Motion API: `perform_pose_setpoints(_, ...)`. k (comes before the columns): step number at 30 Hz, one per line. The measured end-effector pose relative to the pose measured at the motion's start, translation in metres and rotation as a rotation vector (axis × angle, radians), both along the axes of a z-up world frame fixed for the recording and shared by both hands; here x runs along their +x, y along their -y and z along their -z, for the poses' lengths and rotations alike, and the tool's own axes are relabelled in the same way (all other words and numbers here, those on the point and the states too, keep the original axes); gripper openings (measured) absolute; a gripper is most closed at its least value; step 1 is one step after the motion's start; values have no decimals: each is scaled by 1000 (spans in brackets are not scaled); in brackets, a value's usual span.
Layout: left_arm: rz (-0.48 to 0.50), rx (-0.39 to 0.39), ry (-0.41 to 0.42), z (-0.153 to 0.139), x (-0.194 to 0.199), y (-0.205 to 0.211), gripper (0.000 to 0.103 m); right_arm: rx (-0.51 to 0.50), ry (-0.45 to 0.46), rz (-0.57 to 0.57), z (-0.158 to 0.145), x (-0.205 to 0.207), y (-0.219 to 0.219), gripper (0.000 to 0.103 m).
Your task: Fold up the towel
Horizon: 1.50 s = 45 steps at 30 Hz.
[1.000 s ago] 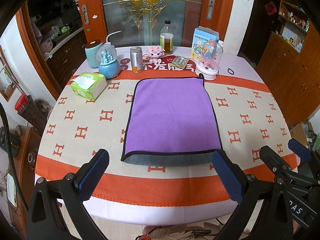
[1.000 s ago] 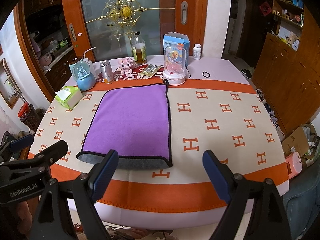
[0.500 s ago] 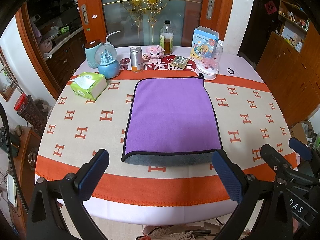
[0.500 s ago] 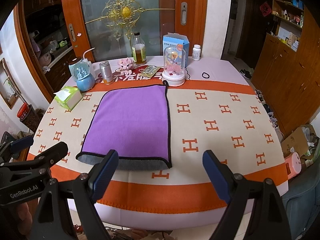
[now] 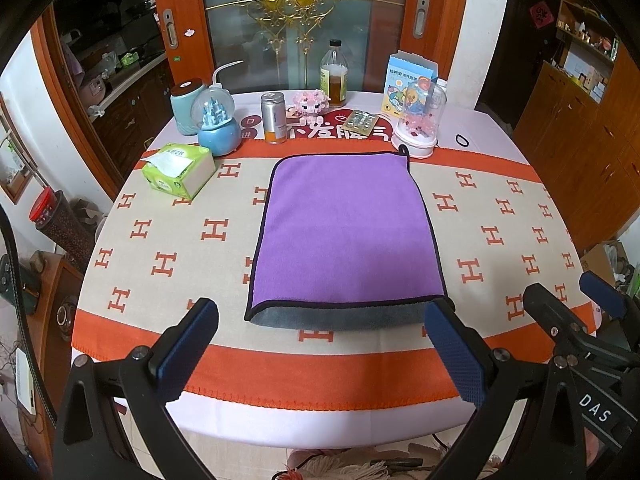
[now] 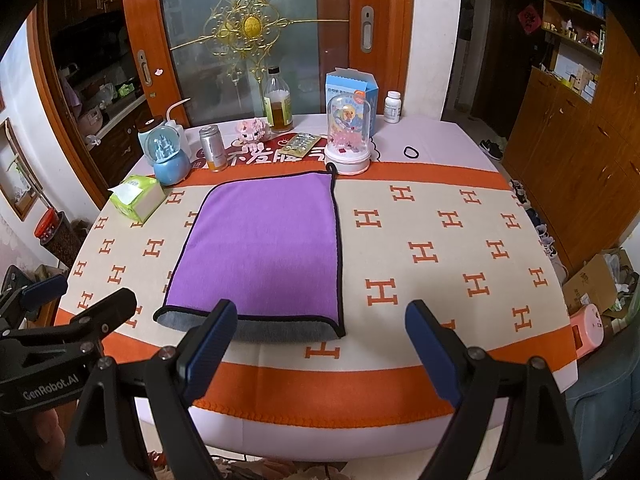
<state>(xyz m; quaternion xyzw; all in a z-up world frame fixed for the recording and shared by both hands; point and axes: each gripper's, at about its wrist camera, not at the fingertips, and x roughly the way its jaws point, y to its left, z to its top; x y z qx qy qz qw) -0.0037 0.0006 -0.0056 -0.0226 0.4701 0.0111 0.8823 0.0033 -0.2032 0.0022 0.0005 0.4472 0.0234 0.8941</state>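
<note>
A purple towel [image 5: 344, 228] with black trim lies flat in the middle of the table, folded over, with its grey underside showing along the near edge; it also shows in the right wrist view [image 6: 264, 248]. My left gripper [image 5: 320, 344] is open and empty, hovering above the table's near edge just in front of the towel. My right gripper [image 6: 320, 344] is open and empty, near the towel's near right corner. Each gripper shows at the edge of the other's view.
The table wears an orange and cream H-pattern cloth [image 5: 500, 240]. A green tissue box [image 5: 178, 170] sits at the left. Along the back stand a snow globe [image 5: 216, 128], a metal can [image 5: 274, 118], a bottle [image 5: 334, 74], a domed toy [image 5: 416, 120] and a blue carton [image 5: 408, 76].
</note>
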Motion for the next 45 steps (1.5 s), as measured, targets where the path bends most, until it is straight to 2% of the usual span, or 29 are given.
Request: perform_pose_setpoints(45, 1, 5, 3, 4, -8, -1, 102, -3, 22, 9, -11, -3, 8, 87)
